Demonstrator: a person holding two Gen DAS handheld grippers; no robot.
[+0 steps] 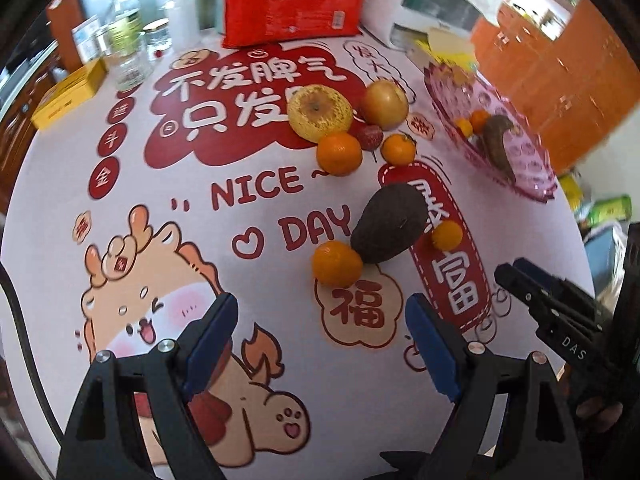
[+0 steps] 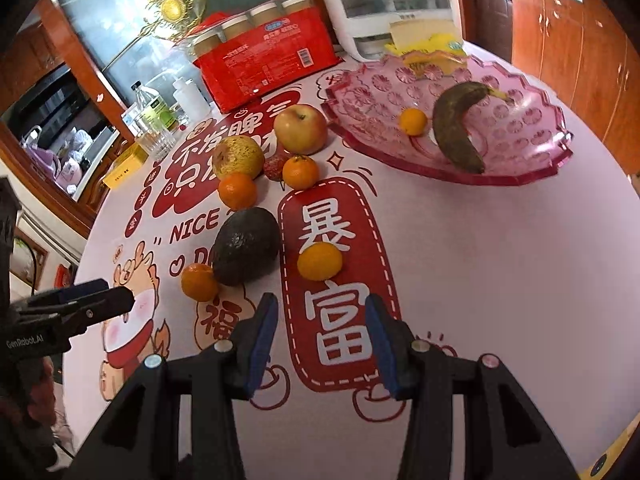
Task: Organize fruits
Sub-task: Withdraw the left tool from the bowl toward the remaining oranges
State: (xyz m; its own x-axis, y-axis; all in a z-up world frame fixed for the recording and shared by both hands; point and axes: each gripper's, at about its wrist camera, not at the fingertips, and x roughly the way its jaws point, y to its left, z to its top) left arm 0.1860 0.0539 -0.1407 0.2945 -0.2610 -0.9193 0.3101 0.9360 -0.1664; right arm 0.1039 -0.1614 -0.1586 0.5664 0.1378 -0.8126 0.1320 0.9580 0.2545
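2 fruits already lie in the pink tray (image 1: 532, 184), seen from my left wrist; my left gripper (image 1: 322, 324) is open and empty, short of the avocado (image 1: 390, 228). From my right wrist, 8 fruits (image 2: 320, 261) remain outside the tray; my right gripper (image 2: 322, 326) holds nothing, jaws apart.

banana (image 2: 456, 128) in tray (image 2: 532, 160) | avocado (image 2: 245, 246) on table (image 2: 480, 280)

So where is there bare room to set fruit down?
Free: the tray's near side, right of the banana, and the cloth right of the nearest tangerine. Crowded: the apple cluster and around the avocado.
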